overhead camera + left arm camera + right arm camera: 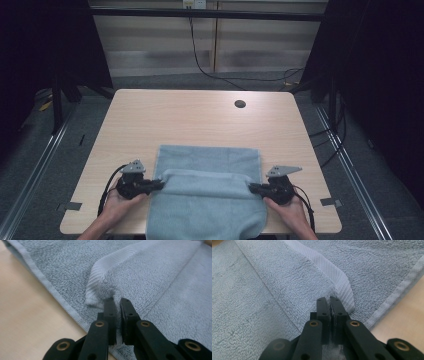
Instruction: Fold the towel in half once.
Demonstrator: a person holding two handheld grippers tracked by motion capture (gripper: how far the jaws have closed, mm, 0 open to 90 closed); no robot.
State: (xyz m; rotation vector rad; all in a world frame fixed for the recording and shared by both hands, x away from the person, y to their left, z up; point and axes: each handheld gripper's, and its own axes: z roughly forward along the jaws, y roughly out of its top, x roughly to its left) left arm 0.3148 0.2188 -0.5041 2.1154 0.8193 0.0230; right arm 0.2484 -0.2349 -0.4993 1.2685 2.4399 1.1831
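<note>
Towel [207,200], pale blue, lying on the near half of the bench [200,115], its near edge overhanging. Left gripper [159,184] fingers [110,312] closed on the left corner of a raised fold; right gripper [252,188] fingers [323,311] closed on its right corner. Beyond the fold, a flat towel layer, then bare bench with a dark round hole [240,104] far right.

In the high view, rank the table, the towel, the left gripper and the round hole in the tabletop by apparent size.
1. table
2. towel
3. left gripper
4. round hole
The right gripper looks about the same size as the left.
</note>
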